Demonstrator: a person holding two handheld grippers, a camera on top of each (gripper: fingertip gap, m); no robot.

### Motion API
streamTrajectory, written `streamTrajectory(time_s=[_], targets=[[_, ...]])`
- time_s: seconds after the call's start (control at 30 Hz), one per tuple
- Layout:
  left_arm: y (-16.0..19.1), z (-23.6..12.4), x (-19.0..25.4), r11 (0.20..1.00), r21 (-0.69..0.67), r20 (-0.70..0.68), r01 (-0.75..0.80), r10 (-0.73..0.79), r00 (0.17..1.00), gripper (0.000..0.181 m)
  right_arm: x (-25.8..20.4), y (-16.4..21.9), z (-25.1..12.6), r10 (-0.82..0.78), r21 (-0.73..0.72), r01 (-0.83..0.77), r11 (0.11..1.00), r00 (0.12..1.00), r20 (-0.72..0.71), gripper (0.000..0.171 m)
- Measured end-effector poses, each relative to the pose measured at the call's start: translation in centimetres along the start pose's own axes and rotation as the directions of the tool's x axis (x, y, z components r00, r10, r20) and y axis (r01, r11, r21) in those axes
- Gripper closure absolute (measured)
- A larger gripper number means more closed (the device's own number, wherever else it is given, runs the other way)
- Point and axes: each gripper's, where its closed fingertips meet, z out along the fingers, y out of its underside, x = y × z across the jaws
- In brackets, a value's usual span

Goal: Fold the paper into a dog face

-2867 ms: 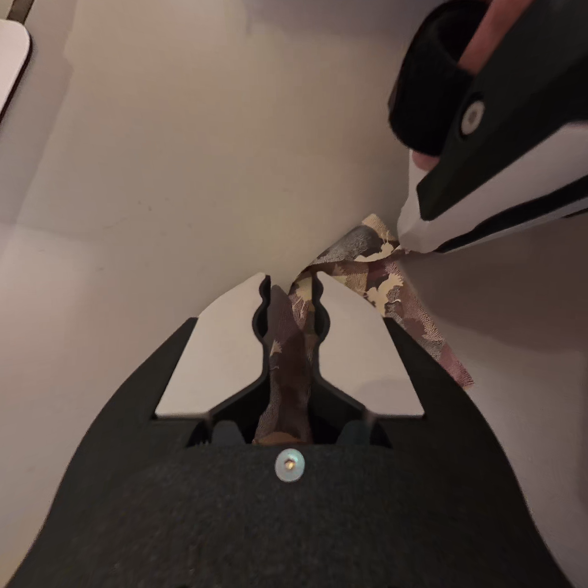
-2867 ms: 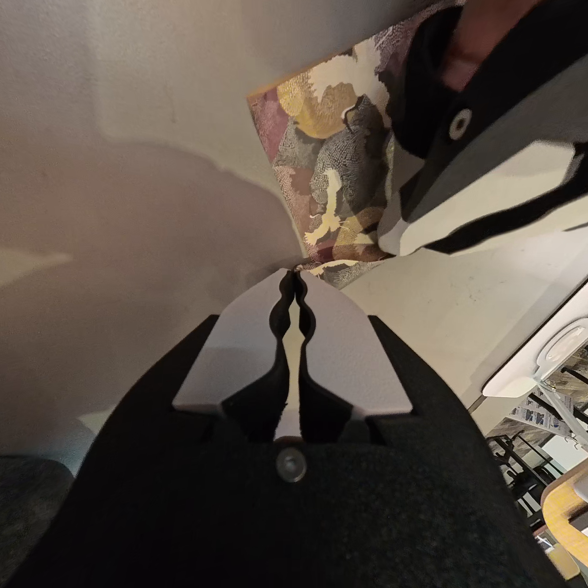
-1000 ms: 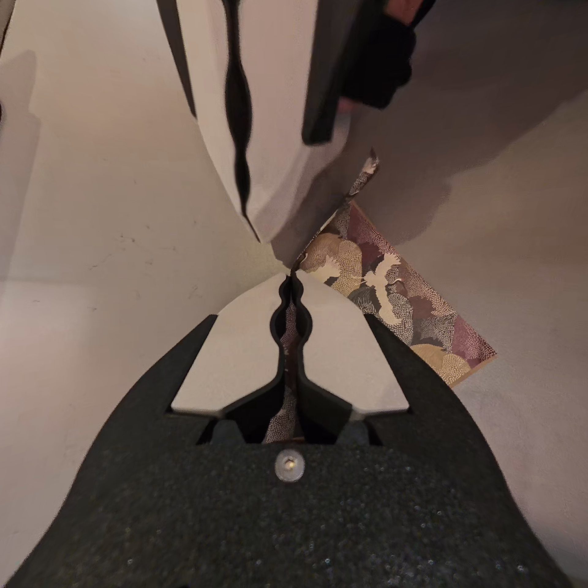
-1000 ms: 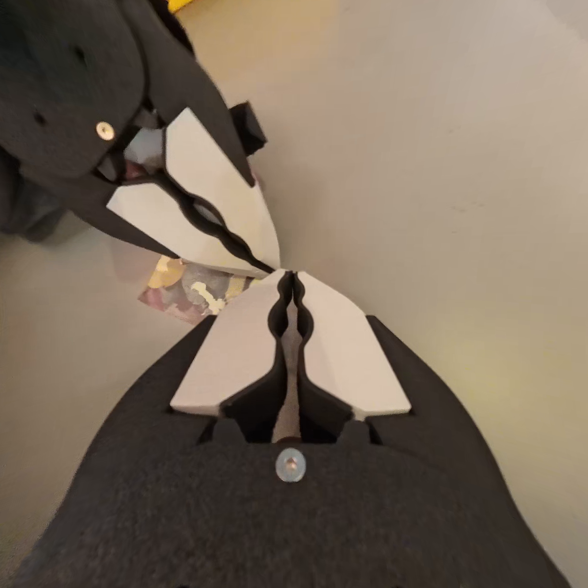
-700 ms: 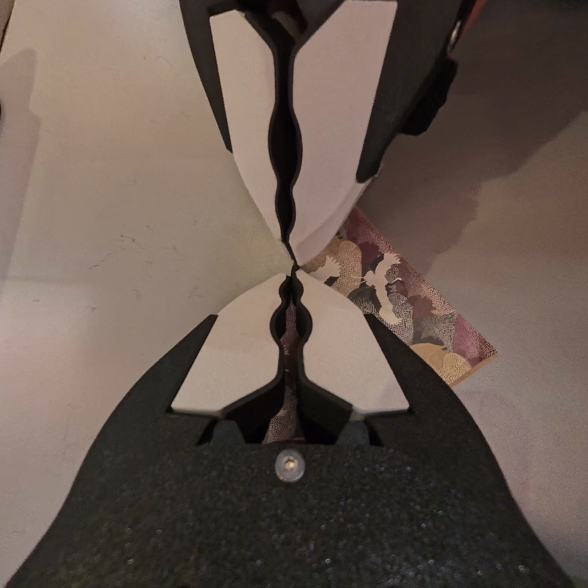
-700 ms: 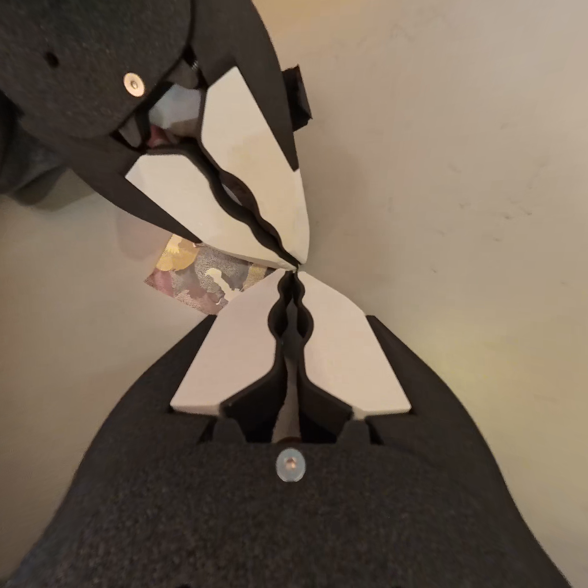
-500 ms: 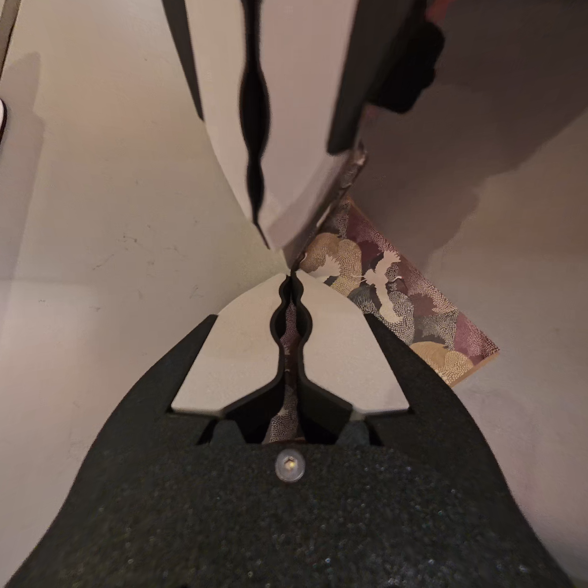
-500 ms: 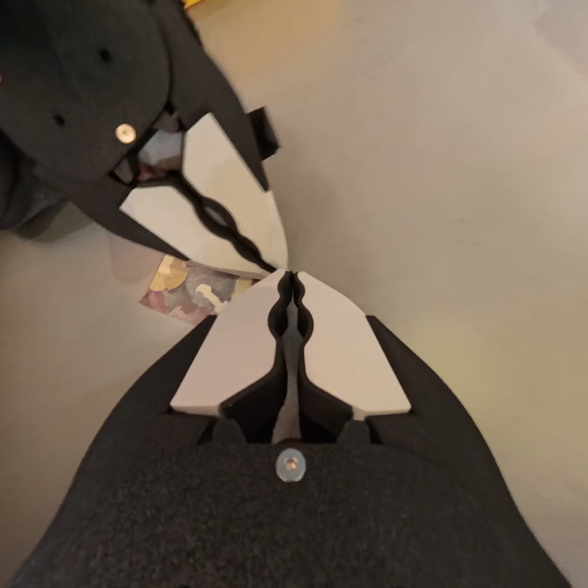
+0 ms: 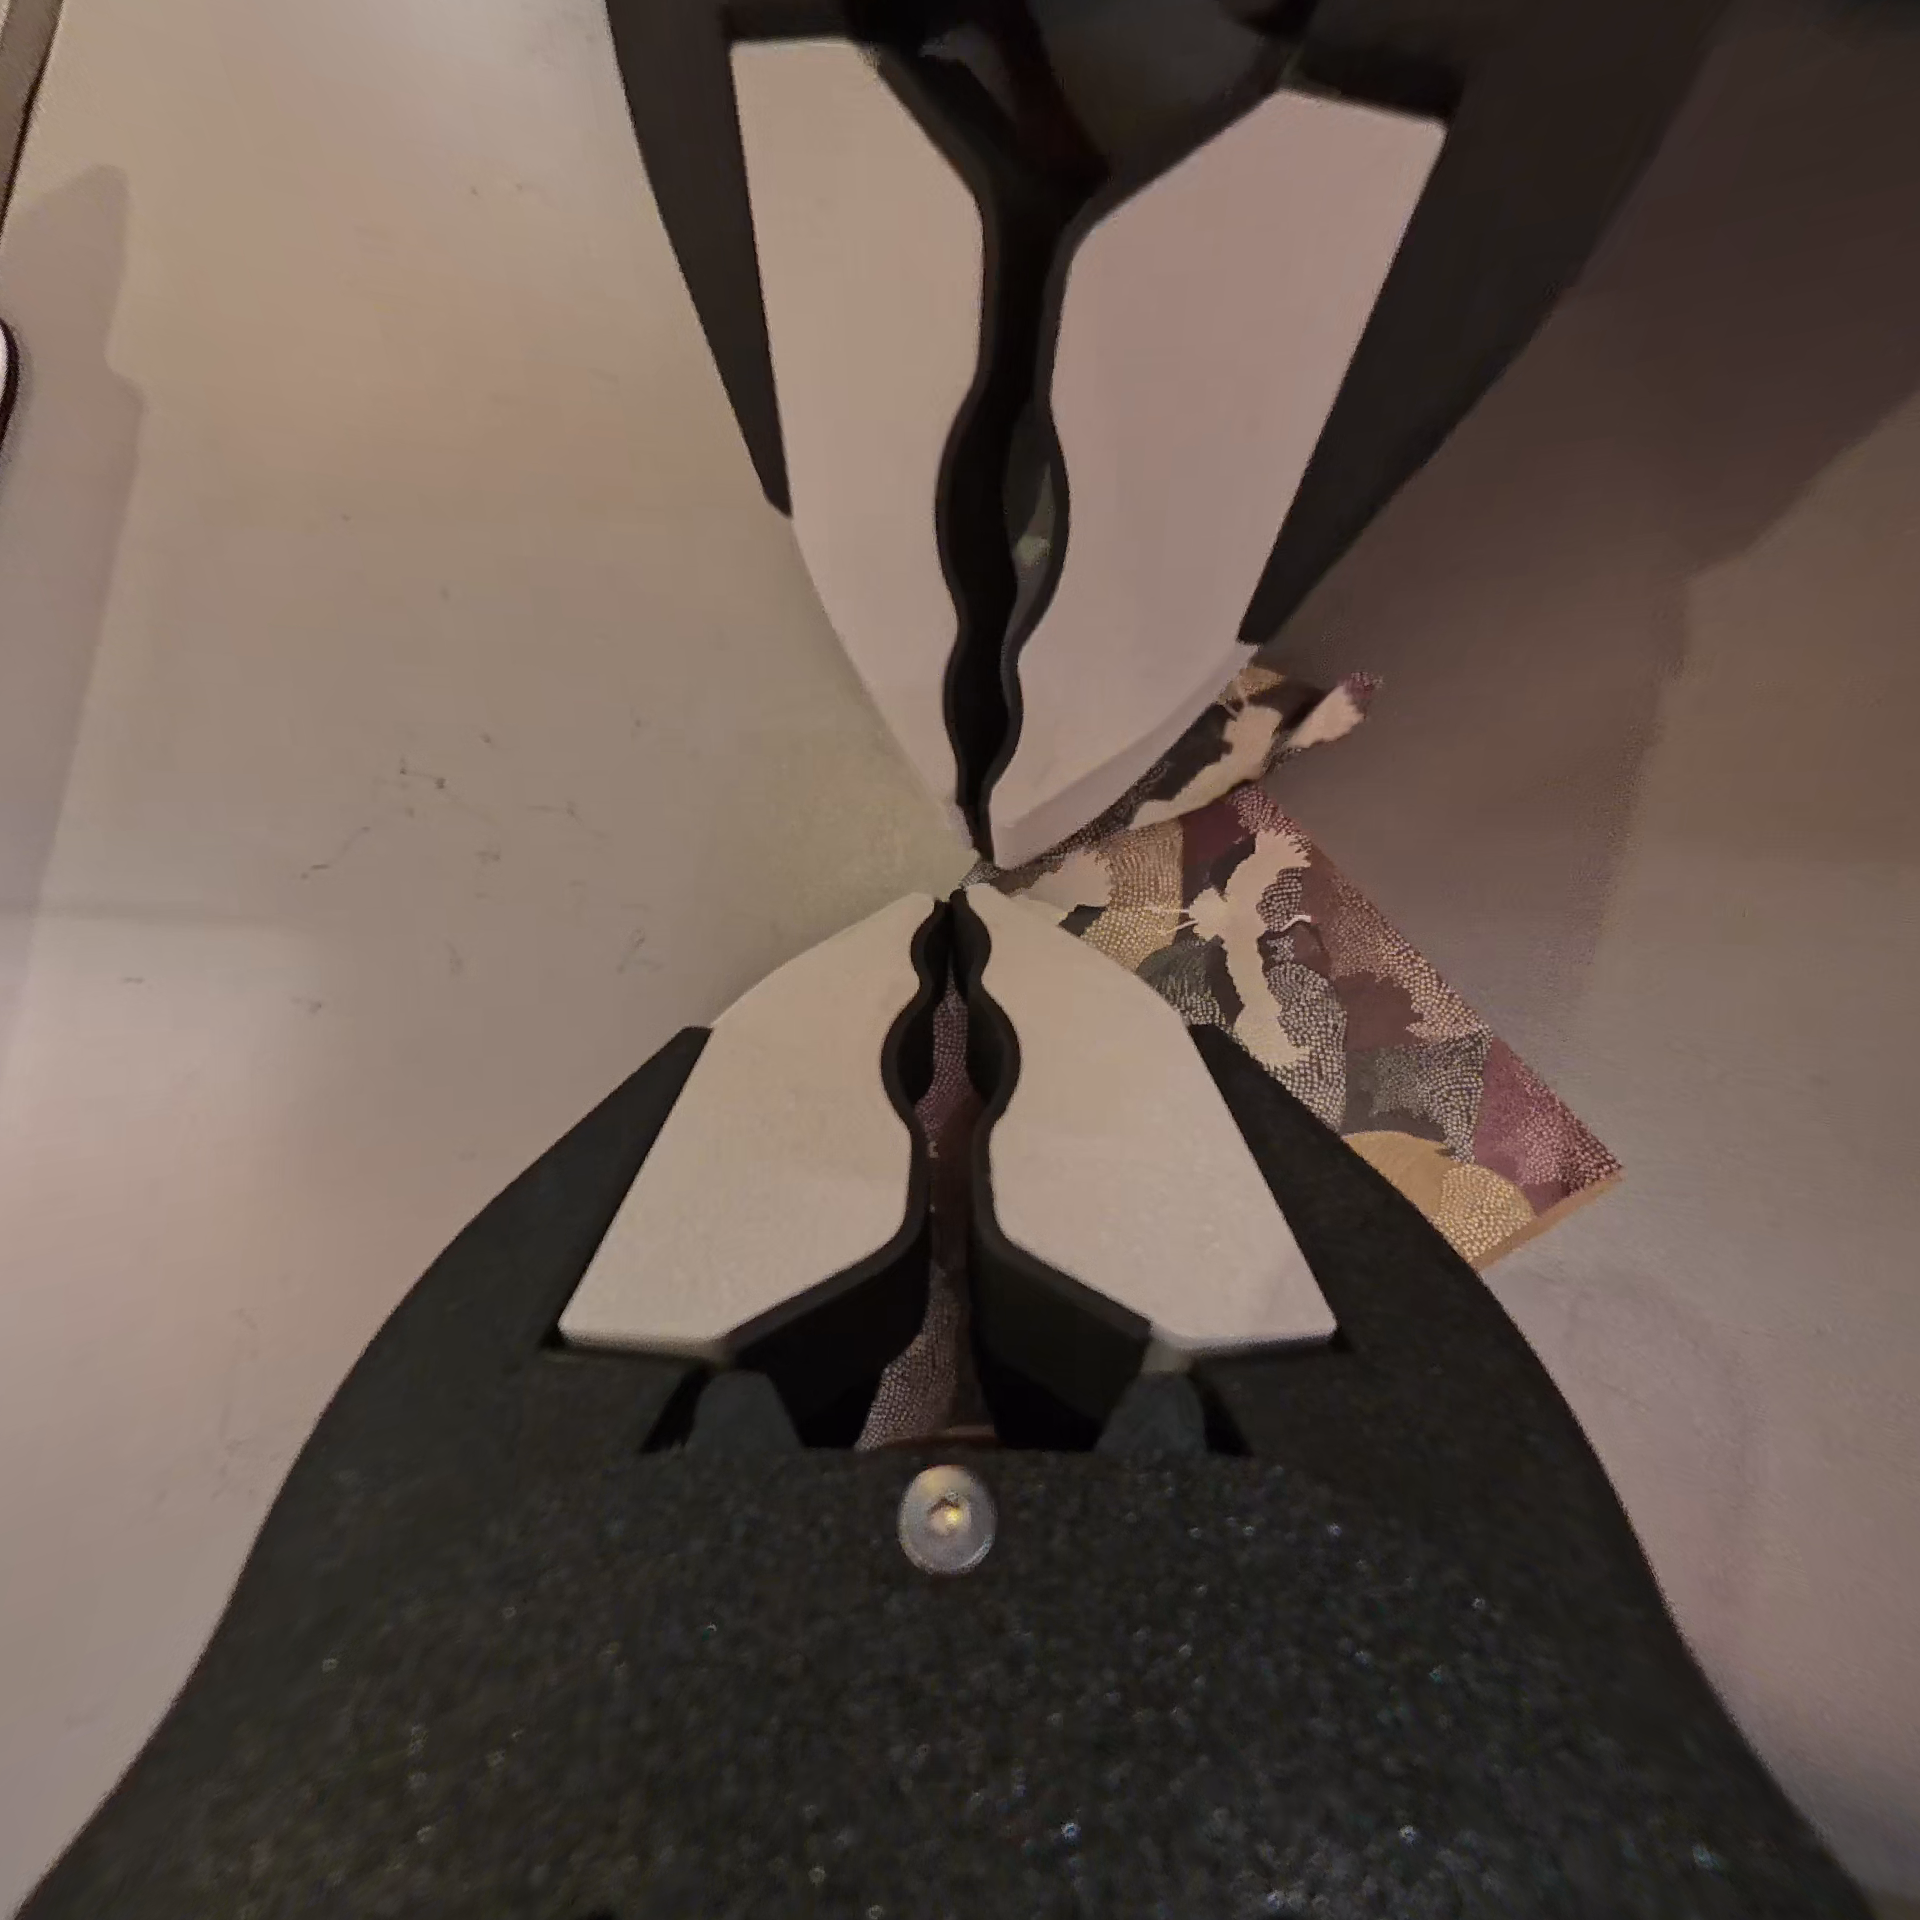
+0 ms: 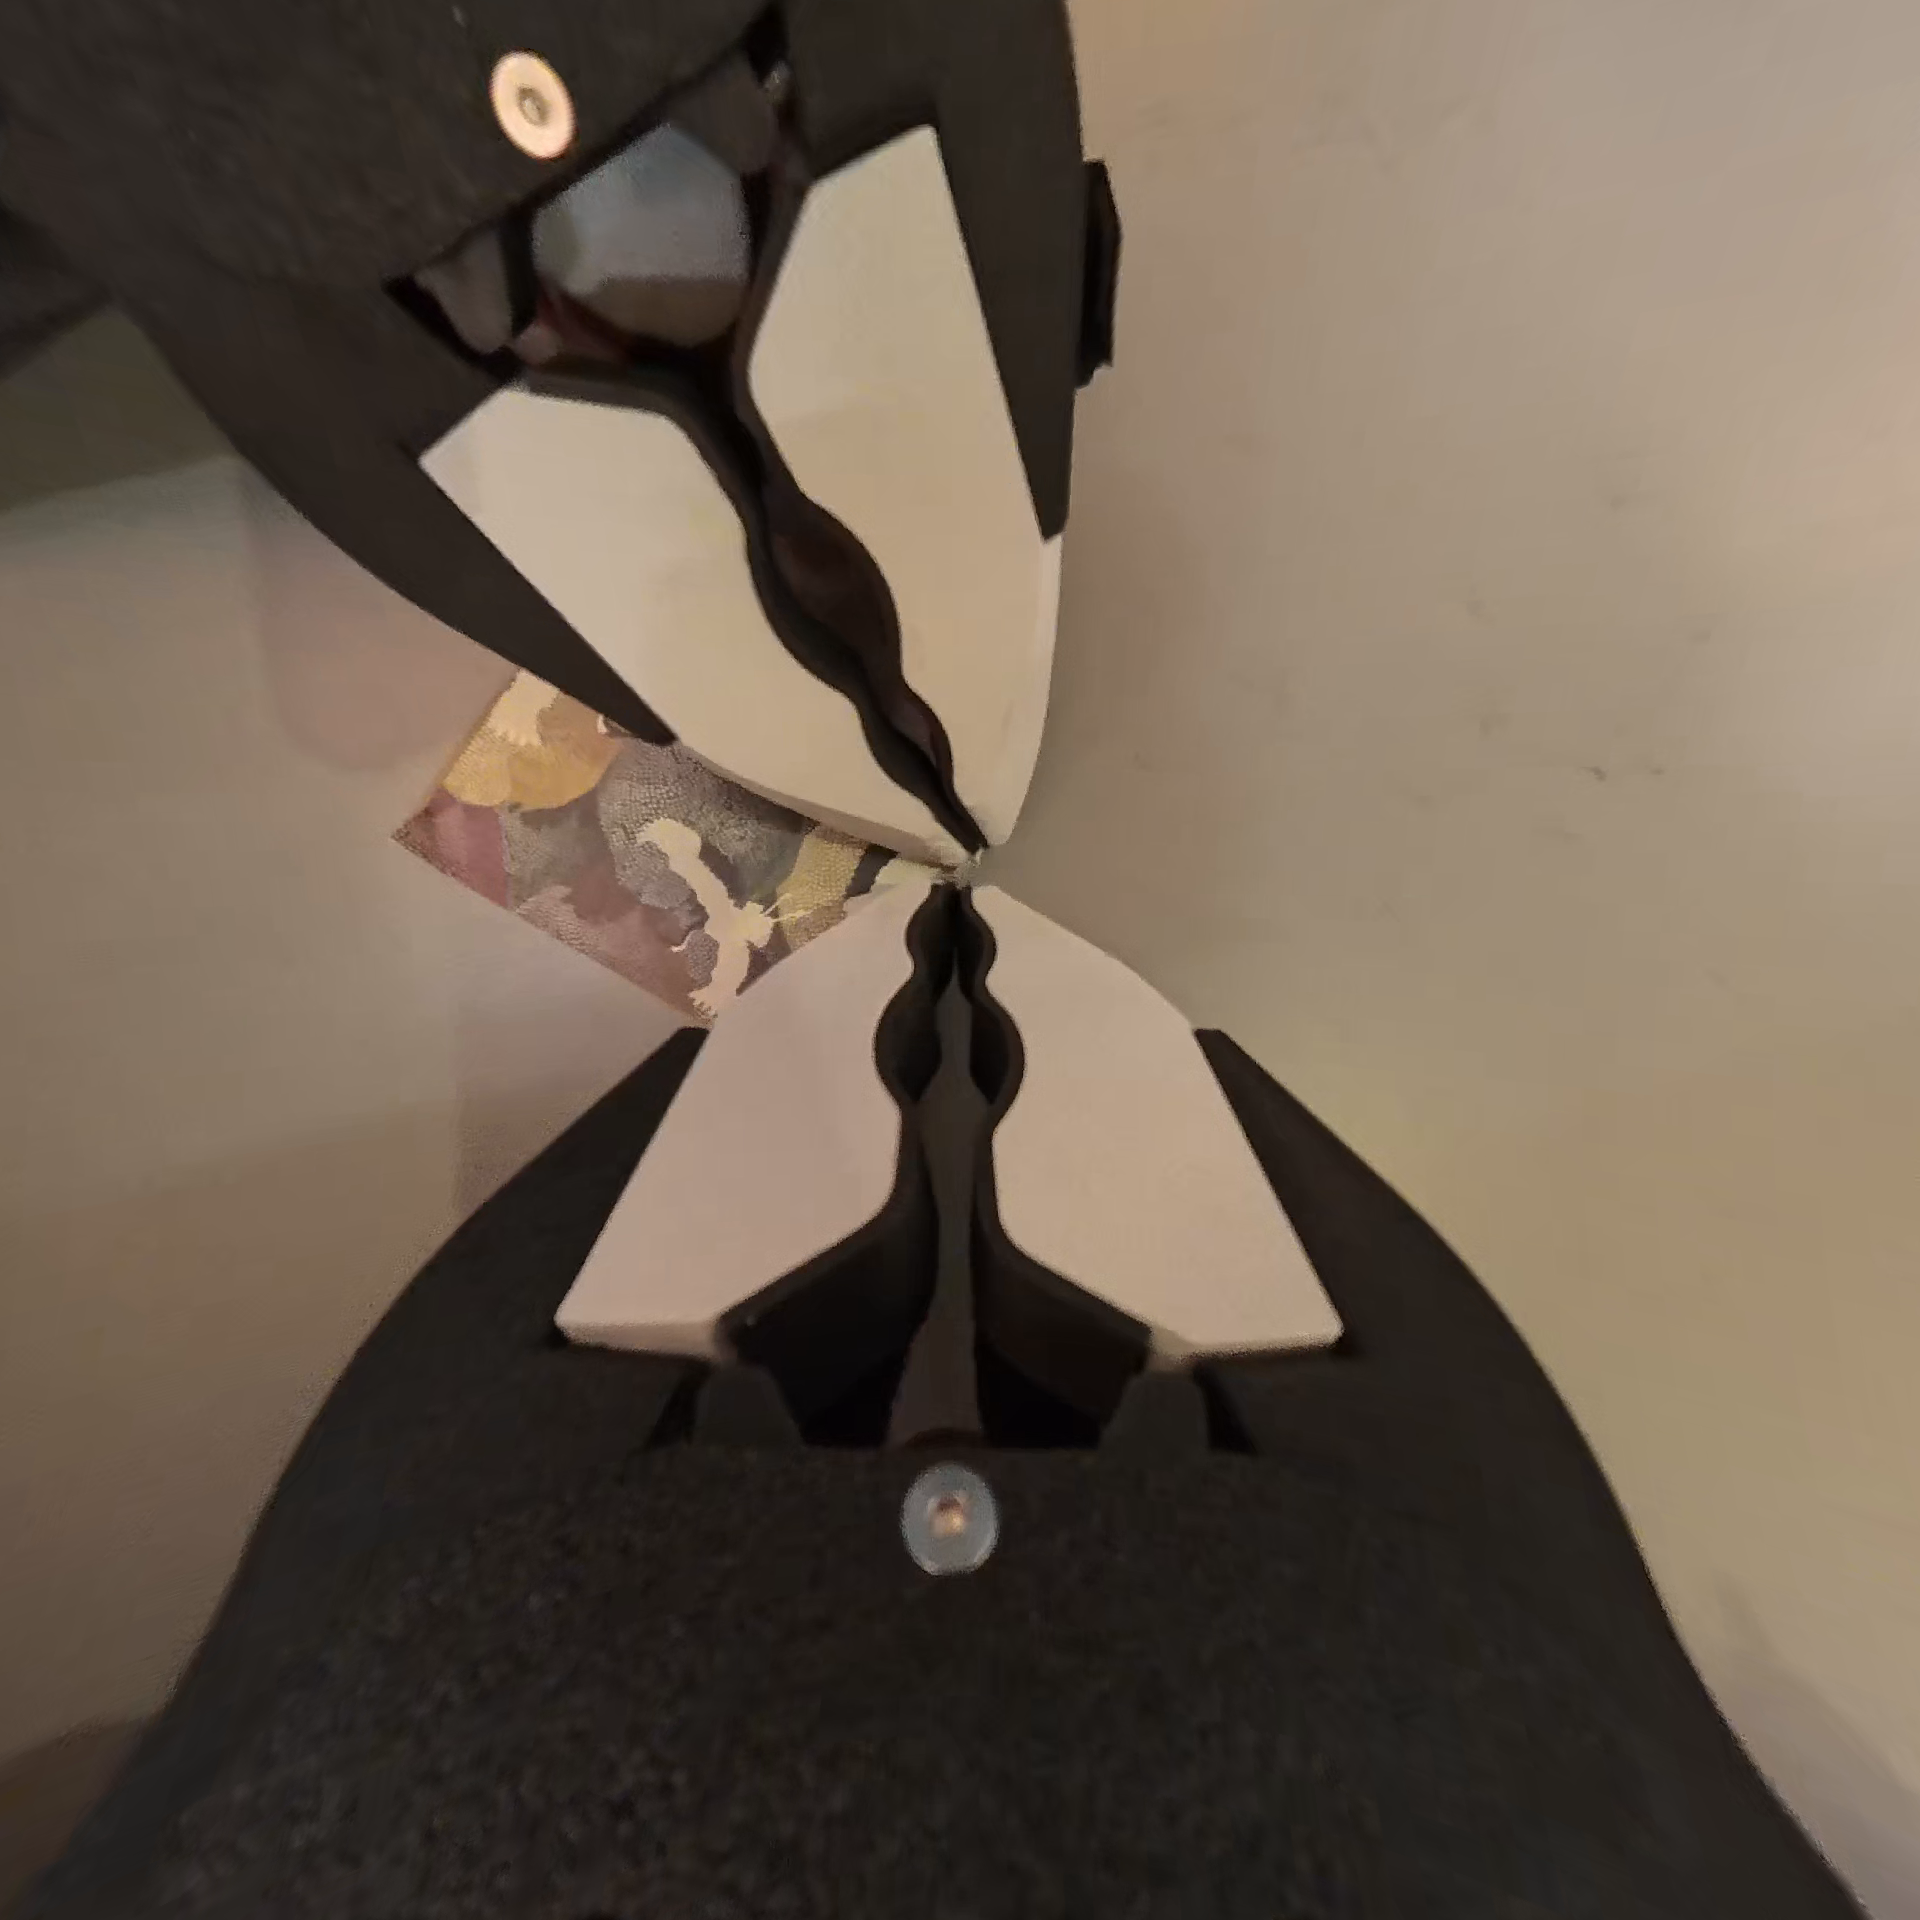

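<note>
- Left wrist view: a pale, lightly scuffed table (image 9: 343, 727) fills the background, with grey shadow across the upper right of the frame.
- The left gripper (image 9: 954, 902) takes up the lower half of that frame, its black body rising to two white fingers (image 9: 769, 1164) pressed together; a strip of patterned paper runs down the slot between them, so it is clenched on the paper.
- The right gripper (image 9: 977, 821) comes down from the top centre, its tips almost meeting the left gripper's at mid-frame. Its white fingers are drawn together, with the paper's upper flap emerging just beside the tip.
- The paper (image 9: 1351, 1039), printed in maroon, gold and grey with pale bird shapes, spreads from the two tips toward the right centre of the frame; one crumpled corner sticks up by the right gripper's finger.
- In the right wrist view the right gripper (image 10: 951, 899) fills the lower half, pinched closed, and the left gripper (image 10: 961, 836) reaches in from the upper left; the paper (image 10: 623, 862) shows at left centre, pinned at the point where both tips meet.
</note>
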Motion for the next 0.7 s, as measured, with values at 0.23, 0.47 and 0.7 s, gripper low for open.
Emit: streamTrajectory(time_s=[0.23, 0.47, 0.7], targets=[[-0.03, -0.02, 0.08, 1.0, -0.002, 0.0, 0.0, 0.0, 1.0, 0.181, 0.03, 0.46, 0.38, -0.052, -0.047, 0.05, 0.998, 0.998, -0.043, 0.171], [-0.04, -0.03, 0.08, 1.0, -0.001, -0.002, 0.005, -0.005, 1.0, 0.181, 0.01, 0.49, 0.39, -0.078, -0.06, 0.073, 0.996, 0.994, -0.082, 0.171], [-0.08, -0.7, -0.42, 0.994, -0.002, -0.014, 0.105, -0.105, 0.994, 0.181, -0.03, 0.51, 0.42, -0.104, -0.049, 0.099, 0.994, 0.988, -0.115, 0.171]])
